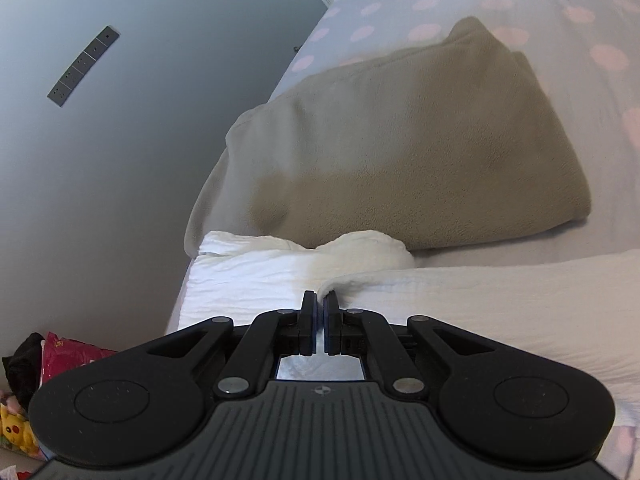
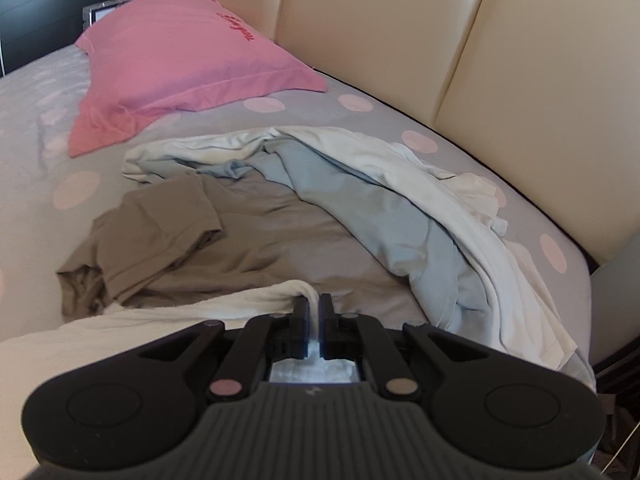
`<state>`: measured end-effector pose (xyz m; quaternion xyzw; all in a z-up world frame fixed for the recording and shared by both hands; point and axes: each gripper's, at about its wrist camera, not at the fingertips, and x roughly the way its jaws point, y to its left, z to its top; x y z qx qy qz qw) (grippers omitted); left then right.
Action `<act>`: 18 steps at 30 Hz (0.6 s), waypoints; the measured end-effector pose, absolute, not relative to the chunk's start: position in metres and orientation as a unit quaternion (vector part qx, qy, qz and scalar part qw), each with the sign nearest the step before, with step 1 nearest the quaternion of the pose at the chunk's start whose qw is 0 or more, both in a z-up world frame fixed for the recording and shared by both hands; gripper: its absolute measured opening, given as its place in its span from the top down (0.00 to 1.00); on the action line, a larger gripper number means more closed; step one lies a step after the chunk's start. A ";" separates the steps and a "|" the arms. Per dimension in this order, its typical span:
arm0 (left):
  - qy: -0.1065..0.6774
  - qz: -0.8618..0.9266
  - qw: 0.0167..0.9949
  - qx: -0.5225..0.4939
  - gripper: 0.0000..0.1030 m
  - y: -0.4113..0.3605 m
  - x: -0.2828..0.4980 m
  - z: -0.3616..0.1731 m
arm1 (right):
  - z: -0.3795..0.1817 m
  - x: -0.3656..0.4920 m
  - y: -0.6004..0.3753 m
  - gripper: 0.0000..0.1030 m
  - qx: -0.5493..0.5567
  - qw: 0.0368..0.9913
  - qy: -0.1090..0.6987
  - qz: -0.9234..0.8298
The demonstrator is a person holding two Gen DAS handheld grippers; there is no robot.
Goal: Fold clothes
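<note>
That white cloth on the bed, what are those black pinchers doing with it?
A person is folding laundry with a gripper in each hand. The left gripper and the right gripper are both shut on the white cloth, each pinching a bunched bit of it over the bed. A folded tan blanket lies beyond the left one. A brown shirt and a blue garment lie loose, not folded yet.

You get soft, even daylight in both views, with no hard glare; a broad dim shadow falls across the beige blanket (image 1: pixel 420 152); the polka-dot sheet (image 1: pixel 500 8) washes out pale and blurred at the top; fisheye bending curves the headboard (image 2: pixel 500 80) and darkens your corners; nearer cloth stays reasonably sharp.
</note>
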<state>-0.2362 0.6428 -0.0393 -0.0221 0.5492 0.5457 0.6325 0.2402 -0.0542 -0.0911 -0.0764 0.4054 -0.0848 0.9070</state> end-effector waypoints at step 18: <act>0.453 0.513 0.728 -0.033 0.91 0.582 -0.261 -0.015 | -0.055 0.191 -0.044 0.63 -0.068 0.924 0.376 0.001</act>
